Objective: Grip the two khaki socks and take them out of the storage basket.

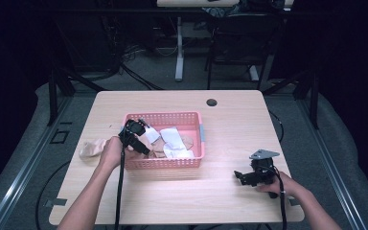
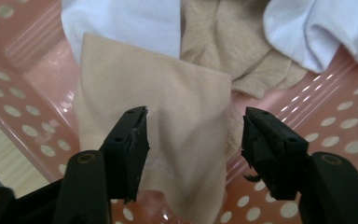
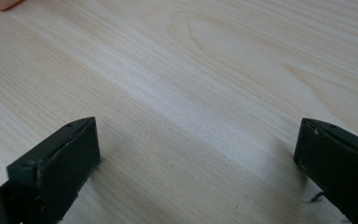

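The left gripper [image 2: 193,135] hangs with jaws wide apart over a beige sock [image 2: 168,107] lying in the pink basket [image 1: 191,117] among white socks [image 2: 135,21], while the right gripper [image 3: 198,158], also wide, rests on the table [image 3: 214,70].

Beige sock [image 2: 168,135] flat in pink basket [image 2: 23,74], ungripped.

Socks [image 1: 172,141] in basket [image 1: 163,163] on table [image 1: 230,124]

beige sock [image 2: 168,140] print perhaps lettering, too blurred, white cloth [image 2: 317,28] cropped
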`<move>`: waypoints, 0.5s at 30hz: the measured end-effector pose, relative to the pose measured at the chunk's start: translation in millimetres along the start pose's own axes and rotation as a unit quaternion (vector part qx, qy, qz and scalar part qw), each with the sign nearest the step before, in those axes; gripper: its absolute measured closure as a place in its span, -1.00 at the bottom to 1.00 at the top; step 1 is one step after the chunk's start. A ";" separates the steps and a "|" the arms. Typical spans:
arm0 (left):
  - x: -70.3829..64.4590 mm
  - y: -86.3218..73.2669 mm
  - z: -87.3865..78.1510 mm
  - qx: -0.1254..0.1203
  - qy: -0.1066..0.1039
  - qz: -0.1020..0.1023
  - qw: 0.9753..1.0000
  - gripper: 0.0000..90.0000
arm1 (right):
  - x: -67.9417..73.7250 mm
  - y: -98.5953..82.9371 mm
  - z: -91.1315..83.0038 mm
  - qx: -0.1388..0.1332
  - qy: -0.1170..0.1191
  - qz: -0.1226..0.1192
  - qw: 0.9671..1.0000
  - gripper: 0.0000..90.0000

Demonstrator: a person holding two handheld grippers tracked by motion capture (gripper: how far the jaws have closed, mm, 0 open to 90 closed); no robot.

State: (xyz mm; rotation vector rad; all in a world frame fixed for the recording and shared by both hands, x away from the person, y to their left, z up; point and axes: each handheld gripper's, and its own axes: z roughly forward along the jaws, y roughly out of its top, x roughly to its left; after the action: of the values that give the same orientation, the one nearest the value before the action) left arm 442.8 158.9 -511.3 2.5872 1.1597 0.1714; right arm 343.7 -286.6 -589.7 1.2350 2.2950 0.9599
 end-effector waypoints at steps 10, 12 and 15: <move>3.1 -4.3 6.2 0.021 0.012 -0.013 1.000 0.67 | 0.2 -0.1 0.3 -0.002 0.000 0.002 1.000 -1.00; 4.1 -4.5 4.0 0.020 0.015 -0.009 1.000 0.81 | 0.2 -0.2 0.3 -0.002 0.000 0.002 1.000 -1.00; 4.8 -4.8 -2.7 0.006 0.023 -0.008 1.000 0.90 | 0.2 -0.2 0.3 -0.002 0.000 0.002 1.000 -1.00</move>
State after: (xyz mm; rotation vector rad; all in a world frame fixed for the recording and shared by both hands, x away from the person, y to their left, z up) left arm 442.0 166.0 -510.4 2.5976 1.1995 0.2213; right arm 343.6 -286.4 -590.0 1.2373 2.2906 0.9649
